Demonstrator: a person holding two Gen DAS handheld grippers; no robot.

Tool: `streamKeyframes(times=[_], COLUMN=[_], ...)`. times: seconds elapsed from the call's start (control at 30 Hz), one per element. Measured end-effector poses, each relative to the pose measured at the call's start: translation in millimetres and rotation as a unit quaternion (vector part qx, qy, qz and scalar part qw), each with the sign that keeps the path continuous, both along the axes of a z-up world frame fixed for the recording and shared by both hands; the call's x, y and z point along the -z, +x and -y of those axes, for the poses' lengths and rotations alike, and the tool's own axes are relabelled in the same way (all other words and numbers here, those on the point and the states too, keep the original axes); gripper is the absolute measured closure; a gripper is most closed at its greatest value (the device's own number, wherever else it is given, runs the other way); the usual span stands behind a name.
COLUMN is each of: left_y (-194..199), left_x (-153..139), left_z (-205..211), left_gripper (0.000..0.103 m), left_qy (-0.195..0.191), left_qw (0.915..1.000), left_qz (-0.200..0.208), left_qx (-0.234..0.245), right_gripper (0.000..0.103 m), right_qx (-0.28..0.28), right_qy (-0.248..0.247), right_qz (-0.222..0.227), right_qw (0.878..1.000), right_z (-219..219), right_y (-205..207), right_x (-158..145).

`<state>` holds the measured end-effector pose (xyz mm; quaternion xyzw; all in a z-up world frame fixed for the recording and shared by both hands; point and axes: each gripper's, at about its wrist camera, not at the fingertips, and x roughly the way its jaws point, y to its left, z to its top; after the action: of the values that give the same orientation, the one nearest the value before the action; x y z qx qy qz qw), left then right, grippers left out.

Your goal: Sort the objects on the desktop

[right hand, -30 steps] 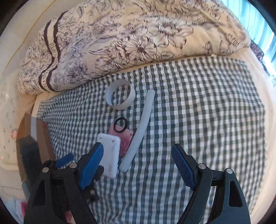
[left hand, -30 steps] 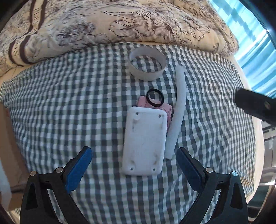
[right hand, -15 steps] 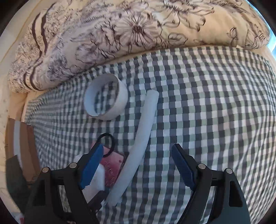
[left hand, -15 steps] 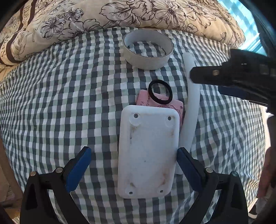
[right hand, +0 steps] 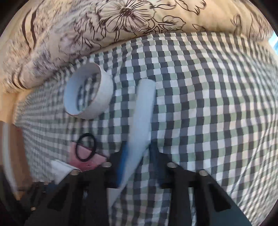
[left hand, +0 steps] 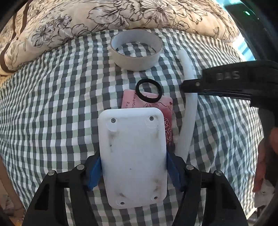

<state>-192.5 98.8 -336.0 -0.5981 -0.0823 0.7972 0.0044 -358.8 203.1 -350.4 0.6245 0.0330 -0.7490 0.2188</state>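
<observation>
A white rectangular plate point(left hand: 133, 153) with screw holes lies on the checked cloth, and my left gripper point(left hand: 133, 172) is shut on its near half, blue pads against both long sides. Partly under its far end sits a pink card point(left hand: 165, 107), with a black ring point(left hand: 148, 92) resting on the card's far edge. A white foam tube point(left hand: 189, 121) runs along the right of them. My right gripper point(right hand: 139, 160) is shut on that tube point(right hand: 144, 107) near its middle; this view is blurred. The ring point(right hand: 86, 146) and card point(right hand: 83, 153) show at its left.
A roll of tape point(left hand: 137, 50) point(right hand: 88, 92) stands behind the ring. A bunched floral quilt point(left hand: 121, 15) borders the far side of the checked cloth point(left hand: 52, 104). A person's hand point(left hand: 265, 156) is at the right edge. Something brown point(right hand: 10, 147) lies past the cloth's left edge.
Both grippers moved forward and down and went from wide open to shut: the left on the white plate, the right on the foam tube.
</observation>
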Motion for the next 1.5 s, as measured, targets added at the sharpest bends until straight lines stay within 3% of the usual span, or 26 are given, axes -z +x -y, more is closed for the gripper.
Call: streamKeyframes(times=[0.4, 0.53, 0.77, 1.13, 1.4, 1.43, 1.47, 1.5], left_y=[10, 23, 30, 96, 145, 149, 155, 159], left_x=[-37, -59, -123, -217, -258, -260, -263, -266], left_z=[33, 44, 63, 159, 256, 266, 278, 286], left_gripper=[0.037, 0.037, 0.037, 0.037, 0.037, 0.037, 0.037, 0.037], left_qy=[-0.005, -0.006, -0.015, -0.032, -0.039, -0.04, -0.044, -0.047], left_qw=[0.9999, 0.9997, 0.9978, 0.9917, 0.9888, 0.9888, 0.9885, 0.988], left_qz=[-0.001, -0.01, -0.042, -0.088, -0.116, -0.118, -0.121, -0.124], left_qx=[-0.016, -0.023, -0.049, -0.089, -0.086, -0.082, -0.079, -0.079], right_gripper=[0.087, 0.087, 0.087, 0.087, 0.092, 0.09, 0.076, 0.048], right_qx=[-0.001, -0.006, -0.031, -0.103, -0.117, -0.114, -0.11, -0.103], right_qy=[-0.016, -0.023, -0.04, -0.09, -0.128, -0.129, -0.129, -0.134], right_qz=[-0.028, -0.046, -0.089, -0.174, -0.2, -0.201, -0.201, -0.201], right_qw=[0.999, 0.999, 0.995, 0.975, 0.964, 0.964, 0.965, 0.965], right_z=[-6, -4, 16, 100, 173, 181, 186, 190], right_y=[17, 27, 55, 133, 214, 223, 229, 236], right_x=[-51, -81, -147, -284, -342, -344, -345, -345])
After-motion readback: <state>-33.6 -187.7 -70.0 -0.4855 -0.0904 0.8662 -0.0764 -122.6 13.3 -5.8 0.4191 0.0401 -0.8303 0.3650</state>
